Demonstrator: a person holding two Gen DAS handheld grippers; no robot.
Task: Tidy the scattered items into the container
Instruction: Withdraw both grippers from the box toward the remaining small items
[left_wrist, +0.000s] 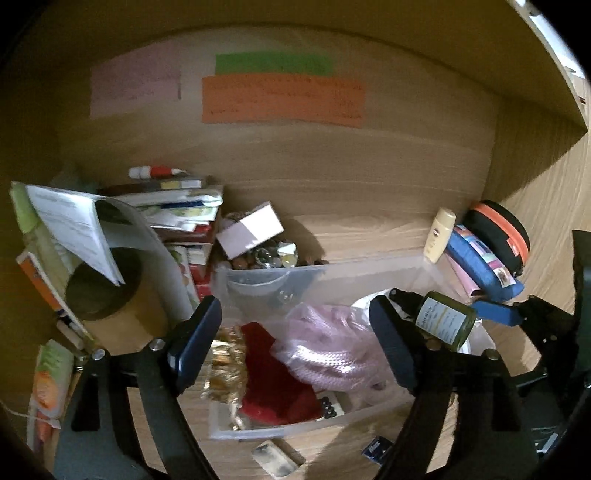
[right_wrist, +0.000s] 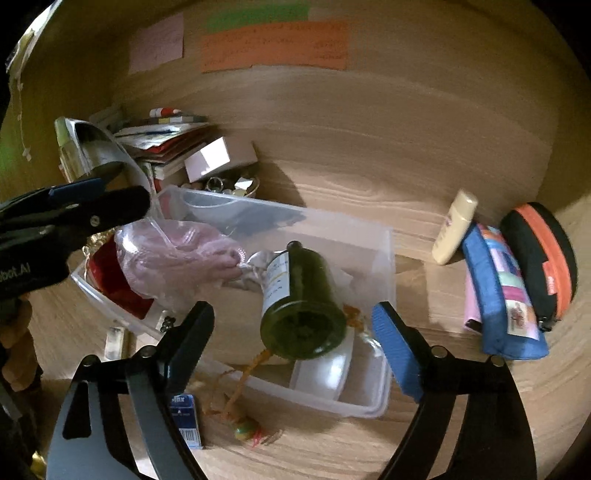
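Observation:
A clear plastic bin (left_wrist: 376, 271) (right_wrist: 373, 408) sits on the wooden desk. It holds a red cloth (left_wrist: 275, 384), a pink knitted bundle (left_wrist: 332, 347) (right_wrist: 177, 254), gold wrapping (left_wrist: 225, 354) and a white dish (right_wrist: 325, 369). A dark green bottle (right_wrist: 303, 306) (left_wrist: 448, 319) with a white label lies tilted over the bin's right end, free between my right gripper's open fingers. My right gripper (right_wrist: 293, 328) is open just behind the bottle's base. My left gripper (left_wrist: 295, 332) is open and empty above the bin; it also shows in the right wrist view (right_wrist: 92, 199).
A cream tube (right_wrist: 454, 229), a blue pouch (right_wrist: 506, 291) and a black-orange case (right_wrist: 543, 258) lean at the right wall. Books (left_wrist: 184, 206), a white box (left_wrist: 251, 229), a glue stick (left_wrist: 159, 171) and a cardboard roll (left_wrist: 118, 299) stand at the left. A blue card (right_wrist: 186, 419), an orange string toy (right_wrist: 245, 428) and an eraser (left_wrist: 275, 459) lie before the bin.

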